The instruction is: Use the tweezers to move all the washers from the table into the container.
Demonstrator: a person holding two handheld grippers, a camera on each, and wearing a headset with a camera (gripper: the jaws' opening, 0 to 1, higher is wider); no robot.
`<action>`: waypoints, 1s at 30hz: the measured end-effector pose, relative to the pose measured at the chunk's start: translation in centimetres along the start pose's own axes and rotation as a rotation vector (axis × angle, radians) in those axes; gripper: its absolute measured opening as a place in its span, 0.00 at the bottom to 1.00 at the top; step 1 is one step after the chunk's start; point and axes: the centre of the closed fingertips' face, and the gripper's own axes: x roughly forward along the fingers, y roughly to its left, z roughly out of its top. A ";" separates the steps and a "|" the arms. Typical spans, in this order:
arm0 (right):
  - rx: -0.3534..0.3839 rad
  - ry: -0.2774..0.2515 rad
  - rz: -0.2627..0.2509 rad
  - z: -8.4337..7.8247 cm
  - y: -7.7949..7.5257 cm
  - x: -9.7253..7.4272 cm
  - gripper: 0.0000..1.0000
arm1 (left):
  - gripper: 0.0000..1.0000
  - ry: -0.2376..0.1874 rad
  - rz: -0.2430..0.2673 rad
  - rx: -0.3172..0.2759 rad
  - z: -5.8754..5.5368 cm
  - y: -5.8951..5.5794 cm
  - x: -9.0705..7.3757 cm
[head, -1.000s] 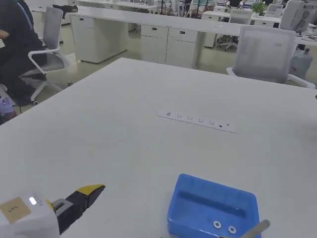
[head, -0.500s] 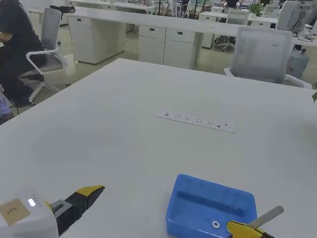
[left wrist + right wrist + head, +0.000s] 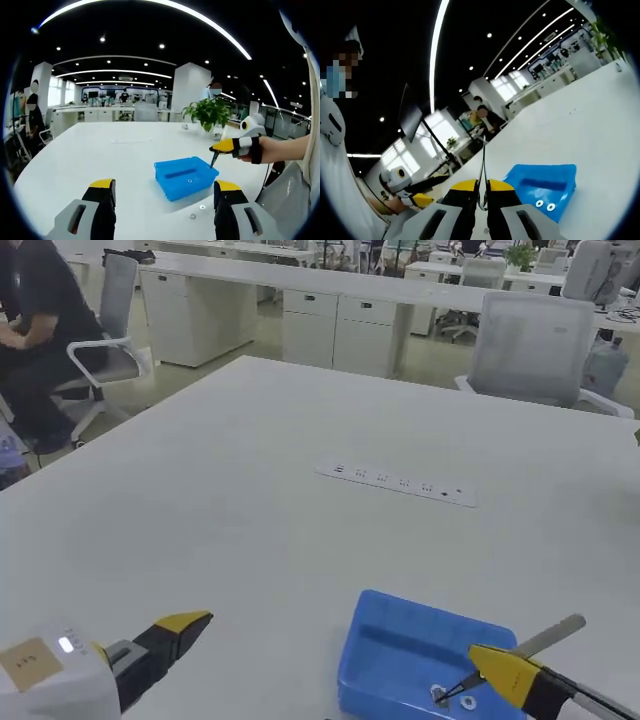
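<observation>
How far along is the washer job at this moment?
Done: two washers lie in the container. In hand: the right gripper grips the tweezers, with their tips over the container. Left: two loose washers lie on the table beside it.

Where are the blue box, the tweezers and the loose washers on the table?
Blue box [image 3: 400, 645], head view, bare inner floor.
Tweezers [image 3: 556, 631], head view, silver rear end.
Loose washers [image 3: 202, 207], left gripper view, the one nearest the box.

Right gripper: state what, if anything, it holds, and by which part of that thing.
The right gripper holds the tweezers, its tongs shut on them at about mid-length. The tips point down into the blue container.
</observation>
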 end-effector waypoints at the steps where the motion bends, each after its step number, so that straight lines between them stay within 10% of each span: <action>1: -0.006 0.000 0.002 0.2 -0.1 0.2 0.03 | 0.81 -0.001 -0.001 -0.001 0.0 0.0 0.0; 30: -0.069 0.168 -0.071 -1.5 -5.5 4.3 0.03 | 0.81 0.007 0.001 -0.001 -0.2 0.0 0.1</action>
